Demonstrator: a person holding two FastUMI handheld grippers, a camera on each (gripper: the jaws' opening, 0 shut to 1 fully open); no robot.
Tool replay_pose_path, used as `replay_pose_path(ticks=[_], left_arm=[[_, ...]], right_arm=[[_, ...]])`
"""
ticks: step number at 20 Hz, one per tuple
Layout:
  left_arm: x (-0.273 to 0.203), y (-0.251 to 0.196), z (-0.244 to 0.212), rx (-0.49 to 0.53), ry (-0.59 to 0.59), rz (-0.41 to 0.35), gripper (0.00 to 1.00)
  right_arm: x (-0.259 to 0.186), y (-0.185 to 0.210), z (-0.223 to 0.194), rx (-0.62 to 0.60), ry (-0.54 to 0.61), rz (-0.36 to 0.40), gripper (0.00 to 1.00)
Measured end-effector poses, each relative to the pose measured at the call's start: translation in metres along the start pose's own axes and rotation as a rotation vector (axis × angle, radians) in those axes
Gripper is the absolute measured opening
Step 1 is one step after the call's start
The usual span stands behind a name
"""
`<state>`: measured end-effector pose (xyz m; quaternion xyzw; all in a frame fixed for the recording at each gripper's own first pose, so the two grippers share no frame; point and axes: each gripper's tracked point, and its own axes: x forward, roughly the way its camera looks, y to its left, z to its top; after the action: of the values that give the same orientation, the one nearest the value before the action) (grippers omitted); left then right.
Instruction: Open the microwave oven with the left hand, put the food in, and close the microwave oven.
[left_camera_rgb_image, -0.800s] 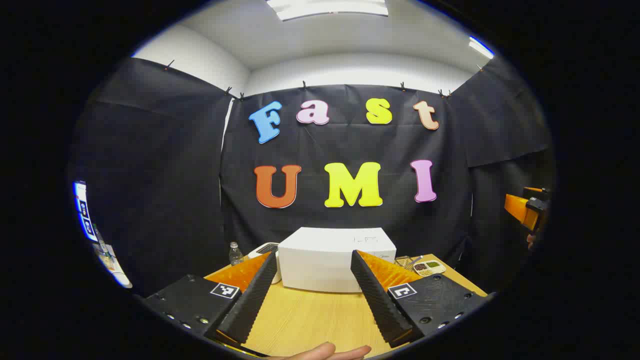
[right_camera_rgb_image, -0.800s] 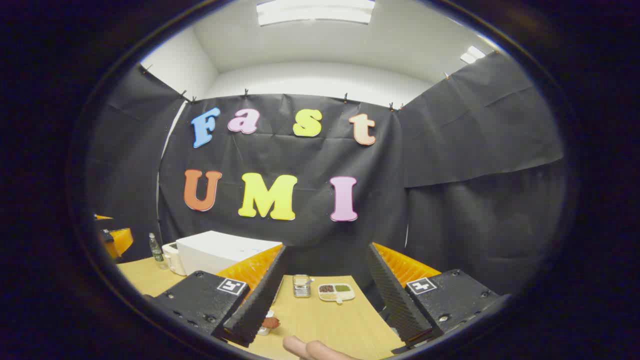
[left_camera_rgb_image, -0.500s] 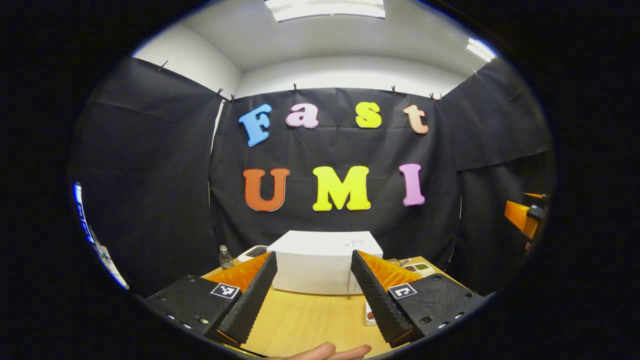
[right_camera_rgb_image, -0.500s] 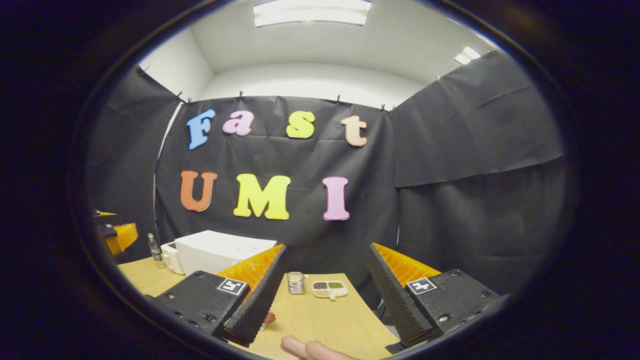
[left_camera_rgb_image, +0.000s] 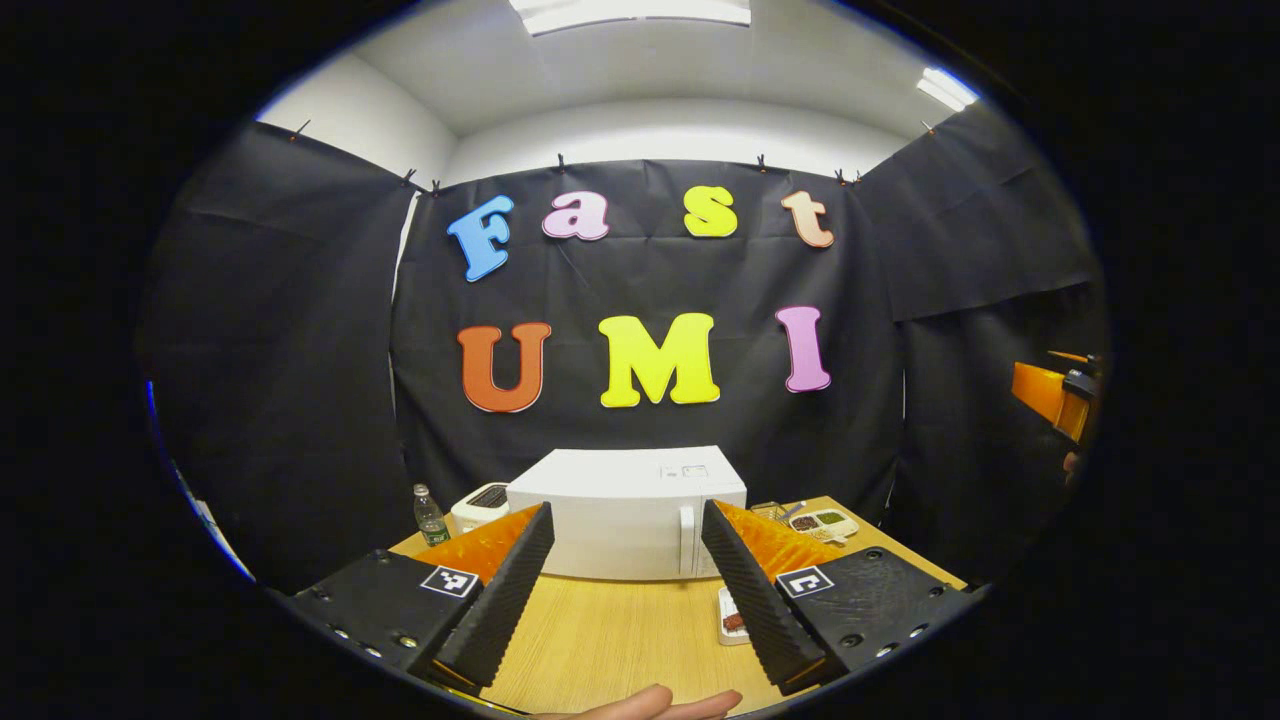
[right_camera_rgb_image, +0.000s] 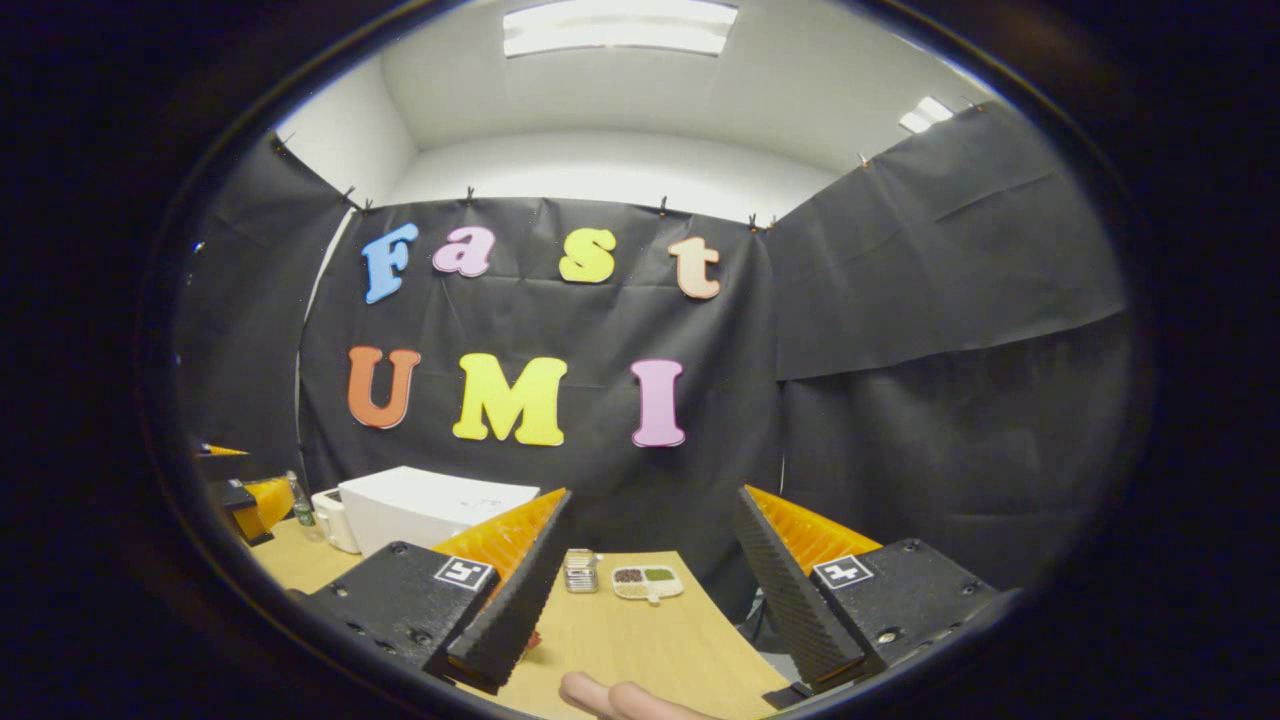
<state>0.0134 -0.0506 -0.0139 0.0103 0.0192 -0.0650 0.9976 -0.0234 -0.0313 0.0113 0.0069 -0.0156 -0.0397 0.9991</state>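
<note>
Microwave (left_camera_rgb_image: 625, 510) sits at the back of the table (left_camera_rgb_image: 610, 640), door shut, dead ahead of the left gripper (left_camera_rgb_image: 625, 580) and framed between its 2 fingers, well apart from them. Vertical handle (left_camera_rgb_image: 686, 540) is on the door's right edge, so the pull looks like it swings the door out toward the left. Left gripper spread wide, holding nothing. Food tray (left_camera_rgb_image: 732, 617) lies on the table in front of the microwave, just beside the left gripper's right finger. Right gripper (right_camera_rgb_image: 650, 590) also spread, empty, aimed at a small compartment dish (right_camera_rgb_image: 646, 581) and a jar (right_camera_rgb_image: 579, 569); microwave is off to its left. Left is clearly nearer the handle; nothing started yet.
</note>
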Motion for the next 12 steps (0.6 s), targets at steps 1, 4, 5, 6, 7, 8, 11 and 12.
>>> replay_pose_path(ticks=[1, 4, 5, 6, 7, 8, 11, 12], left_arm=[[0.005, -0.003, 0.002, -0.002, -0.003, -0.006, 0.92], [0.017, -0.008, 0.008, -0.021, -0.029, -0.014, 0.92], [0.023, -0.008, 0.008, -0.023, -0.038, -0.008, 0.92], [0.030, -0.007, 0.006, -0.025, -0.044, 0.001, 0.92], [0.038, -0.008, -0.001, -0.033, -0.030, 0.006, 0.92], [0.046, -0.013, -0.011, -0.046, -0.012, -0.001, 0.92], [0.077, -0.024, -0.037, -0.063, 0.036, -0.029, 0.92], [0.089, -0.027, -0.047, -0.067, 0.053, -0.040, 0.82]], right_arm=[[0.004, -0.002, 0.001, -0.002, -0.004, -0.004, 1.00], [0.019, 0.000, 0.004, -0.002, -0.012, 0.002, 1.00], [0.023, 0.002, 0.004, -0.008, -0.016, 0.010, 0.92], [0.029, 0.004, 0.002, -0.014, -0.020, 0.018, 0.92], [0.033, 0.005, 0.000, -0.020, -0.021, 0.026, 1.00], [0.037, 0.007, -0.005, -0.026, -0.017, 0.033, 0.92], [0.046, 0.017, -0.022, -0.041, 0.017, 0.062, 0.93], [0.048, 0.019, -0.027, -0.039, 0.026, 0.072, 0.93]])
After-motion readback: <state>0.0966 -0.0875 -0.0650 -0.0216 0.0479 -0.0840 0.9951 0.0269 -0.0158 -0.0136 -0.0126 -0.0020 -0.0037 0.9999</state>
